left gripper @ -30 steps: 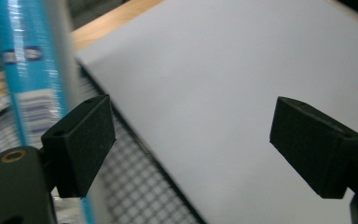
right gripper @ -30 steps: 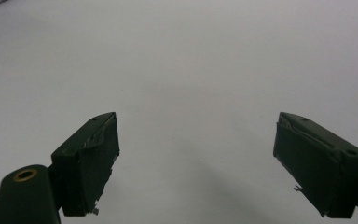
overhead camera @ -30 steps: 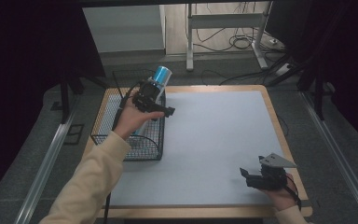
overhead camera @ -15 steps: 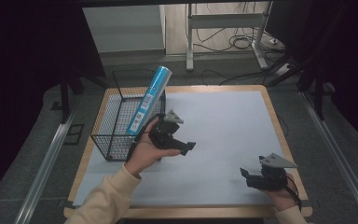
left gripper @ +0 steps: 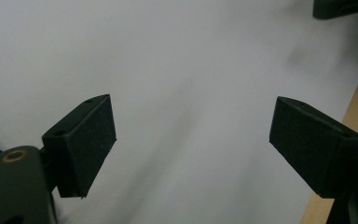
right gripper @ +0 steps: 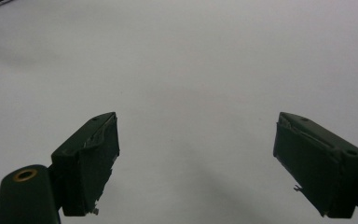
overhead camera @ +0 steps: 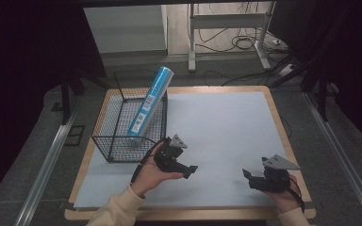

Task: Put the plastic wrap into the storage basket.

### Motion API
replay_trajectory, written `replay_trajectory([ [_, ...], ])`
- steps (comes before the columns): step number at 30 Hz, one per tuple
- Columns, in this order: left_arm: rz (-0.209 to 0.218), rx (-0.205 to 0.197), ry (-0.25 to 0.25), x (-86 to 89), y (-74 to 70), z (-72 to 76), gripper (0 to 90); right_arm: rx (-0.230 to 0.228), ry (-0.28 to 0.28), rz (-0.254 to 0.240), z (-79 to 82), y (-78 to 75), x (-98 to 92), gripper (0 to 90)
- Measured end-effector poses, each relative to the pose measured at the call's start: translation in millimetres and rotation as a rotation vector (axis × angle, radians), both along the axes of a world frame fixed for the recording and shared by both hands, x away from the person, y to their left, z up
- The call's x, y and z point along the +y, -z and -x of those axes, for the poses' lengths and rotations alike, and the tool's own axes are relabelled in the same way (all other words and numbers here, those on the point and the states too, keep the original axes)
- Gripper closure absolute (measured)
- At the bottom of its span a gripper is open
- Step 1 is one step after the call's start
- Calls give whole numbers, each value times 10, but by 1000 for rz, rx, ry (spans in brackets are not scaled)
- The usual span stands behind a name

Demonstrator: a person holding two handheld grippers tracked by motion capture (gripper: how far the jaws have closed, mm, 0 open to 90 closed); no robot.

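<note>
Left claw (overhead camera: 192,170) gapes empty, low over the mat (overhead camera: 226,127) — right claw (overhead camera: 246,175) likewise agape, near the front edge.

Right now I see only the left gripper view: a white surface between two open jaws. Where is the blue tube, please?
Observer: The blue tube stands tilted inside the wire basket, with its top above the rim.
Operator: Where is my left claw from that basket?
Observer: The left claw is just right of the basket's near corner, over the white mat.
Operator: And the right claw?
Observer: The right claw is open and holds nothing, near the table's front right corner.
</note>
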State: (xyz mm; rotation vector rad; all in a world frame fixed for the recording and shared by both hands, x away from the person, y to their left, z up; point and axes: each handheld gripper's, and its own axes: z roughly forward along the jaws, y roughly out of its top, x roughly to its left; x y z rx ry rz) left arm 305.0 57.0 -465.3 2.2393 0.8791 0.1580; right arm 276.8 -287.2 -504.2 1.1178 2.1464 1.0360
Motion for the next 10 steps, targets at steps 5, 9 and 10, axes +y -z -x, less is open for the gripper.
replay_trajectory([
  [5, 7, 0, -6, 5, 28, -11, 145, -8, -5, 2, 1, -6, -6, 147],
  [9, 0, -5, -2, -6, 52, 7, 145, -17, -4, -6, 0, -14, -2, 131],
  [10, 0, -5, -2, -6, 52, 7, 145, -17, -4, -6, 0, -14, -2, 131],
])
